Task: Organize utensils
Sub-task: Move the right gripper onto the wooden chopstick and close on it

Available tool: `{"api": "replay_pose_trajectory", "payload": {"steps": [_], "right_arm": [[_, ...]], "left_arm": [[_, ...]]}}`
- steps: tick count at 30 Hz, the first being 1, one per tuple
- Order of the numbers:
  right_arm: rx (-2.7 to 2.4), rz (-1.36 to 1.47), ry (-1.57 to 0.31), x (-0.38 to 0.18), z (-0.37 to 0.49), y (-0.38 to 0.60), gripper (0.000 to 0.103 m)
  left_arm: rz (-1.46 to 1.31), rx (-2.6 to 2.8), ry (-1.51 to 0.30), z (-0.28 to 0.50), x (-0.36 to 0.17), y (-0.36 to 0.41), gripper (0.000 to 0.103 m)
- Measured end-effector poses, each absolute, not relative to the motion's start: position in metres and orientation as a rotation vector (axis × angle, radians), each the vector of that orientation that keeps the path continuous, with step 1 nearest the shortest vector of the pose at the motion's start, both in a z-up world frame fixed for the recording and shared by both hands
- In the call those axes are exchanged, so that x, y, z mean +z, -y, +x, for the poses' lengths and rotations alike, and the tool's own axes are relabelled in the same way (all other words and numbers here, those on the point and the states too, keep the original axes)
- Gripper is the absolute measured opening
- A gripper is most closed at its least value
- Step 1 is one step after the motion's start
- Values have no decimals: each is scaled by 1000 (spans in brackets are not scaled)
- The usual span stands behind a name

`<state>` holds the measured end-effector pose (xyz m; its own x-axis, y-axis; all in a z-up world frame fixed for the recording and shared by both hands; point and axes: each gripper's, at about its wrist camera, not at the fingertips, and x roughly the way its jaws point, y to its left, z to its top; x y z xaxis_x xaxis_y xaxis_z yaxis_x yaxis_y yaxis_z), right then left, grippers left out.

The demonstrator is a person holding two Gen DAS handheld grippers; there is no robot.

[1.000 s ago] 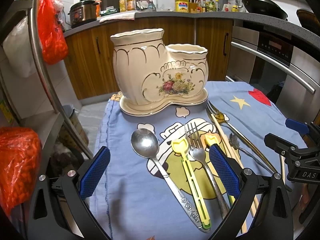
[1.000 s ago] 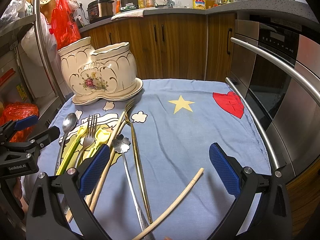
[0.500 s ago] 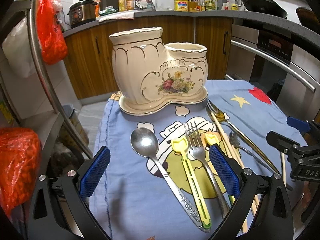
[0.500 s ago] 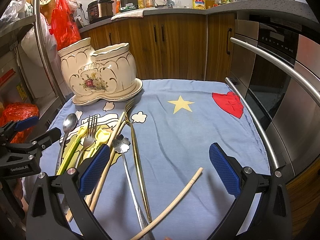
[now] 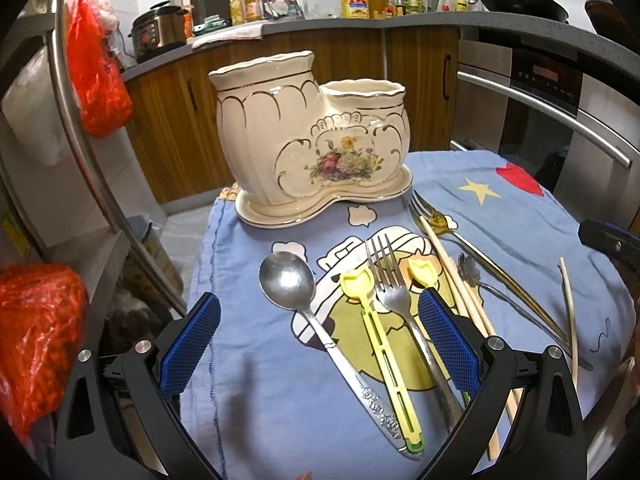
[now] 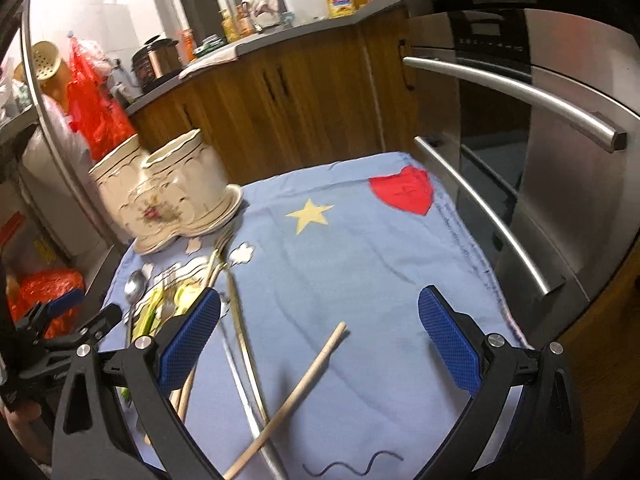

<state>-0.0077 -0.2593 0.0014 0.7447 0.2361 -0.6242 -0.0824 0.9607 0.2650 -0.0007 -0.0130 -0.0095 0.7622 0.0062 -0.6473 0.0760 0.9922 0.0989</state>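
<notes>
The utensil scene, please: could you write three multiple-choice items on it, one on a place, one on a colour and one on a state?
1. Where does the silver spoon lie among the utensils, in the left wrist view?
A. leftmost B. in the holder C. on the red heart

2. What colour is the cloth?
A. green B. blue C. white

3. How do the left gripper and right gripper stand?
A. both open, holding nothing B. both shut C. left shut on a fork

Key: 1 A, it lies left of the yellow tool; 2 B, blue with star and heart; 3 A, pads wide apart.
</notes>
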Motion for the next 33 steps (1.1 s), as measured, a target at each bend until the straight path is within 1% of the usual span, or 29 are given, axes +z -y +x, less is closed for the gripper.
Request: {"api": "replay_pose_trajectory", "payload": {"steps": [2,4,6,7,9,10,12,17,18,21,25,30,33], "right_arm": [[201,224,-738,-1,-12,253,98],[199,193,-772,-4,-14,246,95],[200,163,-792,-7,-18,239,84],[195,151,-797,-9,-20,238,82],[197,140,-806,-11,-23,236,71],[205,143,-817,-12,-24,235,68],[222,161,-831,-14,-26,235,58],[214,157,-866,-21,-24,232,50],[209,153,-867,-22,-24,233,45],[189,139,-882,-26,-22,233,34],[167,92,-894,-32,-19,229,24],[140,42,-876,-34,-14,227,9],[146,34,-865,-35,-12,227,5]], "left_arm": [[122,-38,-706,-1,-10,12,98],[121,-38,-707,-2,-10,12,98],[121,-36,-708,-3,-10,11,98],[123,-34,-706,-3,-10,10,98],[129,-30,-707,-4,-10,10,98],[129,-30,-707,-4,-10,10,98],[130,-30,-710,-4,-10,10,98],[139,-29,-712,-4,-11,12,98],[141,-28,-713,-4,-11,12,98],[141,-29,-715,-4,-12,12,98],[140,-29,-715,-3,-12,13,98],[137,-31,-714,-3,-12,11,98],[125,-28,-722,-2,-12,7,98]]}}
